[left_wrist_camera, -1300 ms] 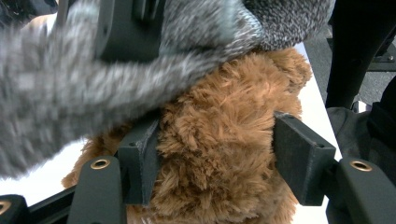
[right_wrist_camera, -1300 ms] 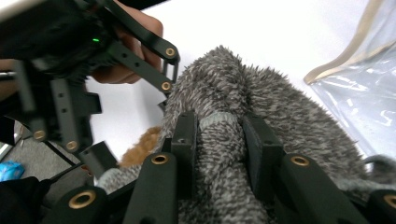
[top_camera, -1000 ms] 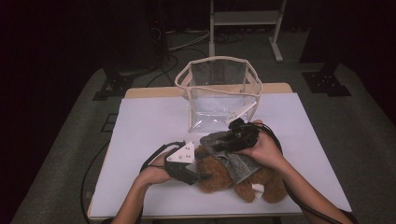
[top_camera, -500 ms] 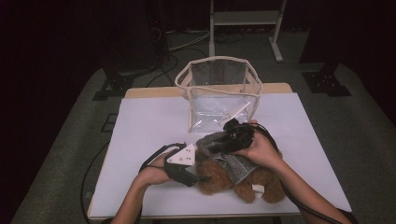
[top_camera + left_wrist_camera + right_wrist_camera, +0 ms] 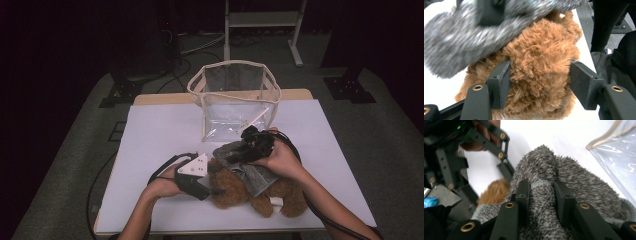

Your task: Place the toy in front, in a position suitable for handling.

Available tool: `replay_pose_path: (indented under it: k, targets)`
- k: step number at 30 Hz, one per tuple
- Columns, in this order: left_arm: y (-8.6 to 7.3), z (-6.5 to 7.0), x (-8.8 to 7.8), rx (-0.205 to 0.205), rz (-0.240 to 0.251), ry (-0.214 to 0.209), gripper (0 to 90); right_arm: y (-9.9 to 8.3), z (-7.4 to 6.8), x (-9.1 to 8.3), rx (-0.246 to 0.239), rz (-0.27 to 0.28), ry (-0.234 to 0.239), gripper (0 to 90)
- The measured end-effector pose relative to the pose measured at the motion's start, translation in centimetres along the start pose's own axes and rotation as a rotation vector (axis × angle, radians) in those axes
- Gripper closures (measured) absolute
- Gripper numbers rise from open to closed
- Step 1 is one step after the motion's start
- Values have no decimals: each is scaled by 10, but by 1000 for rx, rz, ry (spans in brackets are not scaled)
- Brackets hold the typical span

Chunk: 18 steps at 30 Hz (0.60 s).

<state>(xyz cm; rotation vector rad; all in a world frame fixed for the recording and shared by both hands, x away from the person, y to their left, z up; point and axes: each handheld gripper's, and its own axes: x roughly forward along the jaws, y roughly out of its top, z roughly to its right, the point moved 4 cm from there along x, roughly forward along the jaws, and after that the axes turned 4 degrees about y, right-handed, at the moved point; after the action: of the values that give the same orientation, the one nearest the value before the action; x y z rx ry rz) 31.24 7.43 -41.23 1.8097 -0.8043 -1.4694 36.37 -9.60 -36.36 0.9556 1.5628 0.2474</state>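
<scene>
A: High view, counts. One brown plush bear (image 5: 252,192) lying on the white table (image 5: 160,130) near the front edge, one grey knitted garment (image 5: 250,167) draped over its upper body, one clear bag with beige trim (image 5: 235,102) standing open just behind them. Two grippers, two hands.

B: Writing?

A: A small white tag (image 5: 275,201) is showing at the bear's underside, too small to read. No brand legible anywhere.

B: Hand poses?

A: Left hand (image 5: 162,187) is coming in from the bottom left, forearm angling right, left gripper (image 5: 212,186) lying level with its grey plate (image 5: 194,165) up, pointing at the bear's head end. Right hand (image 5: 280,157) is reaching over the bear, right gripper (image 5: 235,155) pointing left onto the garment.

B: Left gripper view?

A: Jaws are standing mid-wide with one lump of brown plush (image 5: 539,75) between them, both pads pressing into the fur; they have just been opening a little. Grey knit (image 5: 461,42) is hanging above, blurred.

B: Right gripper view?

A: Jaws are narrow, pinching one fold of the grey knit (image 5: 541,195). Brown fur (image 5: 495,191) is peeking out at the left, bag corner (image 5: 616,142) at the upper right, the other gripper is showing farther off.
</scene>
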Motion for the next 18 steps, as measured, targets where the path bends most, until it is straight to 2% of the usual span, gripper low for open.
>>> replay_pose_path:
  k: [6, 13, 14, 18]
  targets:
    - [-1, -3, 0, -11, 0, 18, 351, -16, -2, -22, -2, 9, -26, 678]
    - [-1, -5, 2, -20, -2, 37, 337, -32, -3, -53, -7, 73, -74, 678]
    - [-2, -5, 2, -22, -4, 40, 334, -37, -2, -64, 1, 87, -100, 678]
    - [-1, -6, 2, -22, -7, 41, 333, -46, 3, -82, 21, 108, -132, 678]
